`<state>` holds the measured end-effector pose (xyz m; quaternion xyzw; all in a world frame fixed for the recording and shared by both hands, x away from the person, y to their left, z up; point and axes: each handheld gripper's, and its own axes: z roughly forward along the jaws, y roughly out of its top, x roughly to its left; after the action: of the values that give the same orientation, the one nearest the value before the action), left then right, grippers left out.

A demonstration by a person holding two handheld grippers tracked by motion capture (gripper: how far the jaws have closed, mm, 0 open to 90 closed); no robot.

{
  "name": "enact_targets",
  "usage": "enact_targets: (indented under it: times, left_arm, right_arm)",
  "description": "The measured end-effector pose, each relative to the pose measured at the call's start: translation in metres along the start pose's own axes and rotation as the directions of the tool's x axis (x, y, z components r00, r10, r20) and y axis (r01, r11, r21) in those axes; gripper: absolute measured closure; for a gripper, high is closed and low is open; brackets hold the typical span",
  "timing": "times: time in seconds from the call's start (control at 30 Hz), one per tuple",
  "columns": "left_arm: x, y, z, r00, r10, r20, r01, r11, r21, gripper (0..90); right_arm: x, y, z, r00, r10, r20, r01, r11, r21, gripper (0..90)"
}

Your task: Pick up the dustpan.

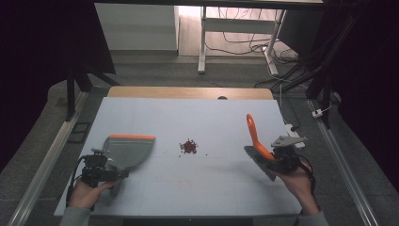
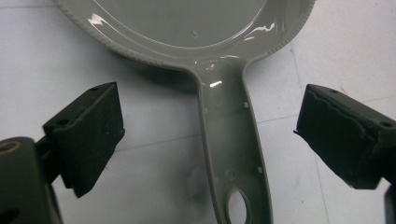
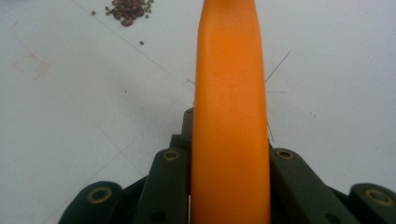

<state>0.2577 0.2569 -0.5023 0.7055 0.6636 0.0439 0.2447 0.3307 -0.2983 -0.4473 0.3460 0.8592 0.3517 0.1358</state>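
The grey dustpan (image 1: 129, 150) with an orange front edge lies flat on the left part of the white surface (image 1: 197, 122), its pan empty and bearing no readable writing, and its grey handle (image 2: 231, 154) runs between the wide-open jaws of the left hand-held gripper (image 1: 109, 175), whose pads stand well apart from the handle on either side without touching it. The right hand-held gripper (image 1: 277, 162) is clamped on the orange handle of a brush (image 1: 256, 141), held tilted above the right part of the surface with its grey bristle head low. Between dustpan and brush a small heap of dark red beans (image 1: 188, 146) with a few green ones lies loose on the surface.
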Motion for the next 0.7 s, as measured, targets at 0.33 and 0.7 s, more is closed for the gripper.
enact_targets:
  times: [0.33,0.7]
  left_arm:
    - [-0.003,-0.001,0.015,0.9988,0.023,0.044,-0.023,0.9997,0.012,10.3]
    - [-0.002,-0.001,0.019,0.9973,0.022,0.07,-0.02,0.9995,-0.025,22.7]
  right_arm:
    - [0.0,-0.001,0.002,1.0,0.007,0.001,-0.007,1.0,0.007,77.1]
    - [0.0,0.0,0.002,0.9999,0.007,0.014,-0.007,1.0,0.006,77.0]
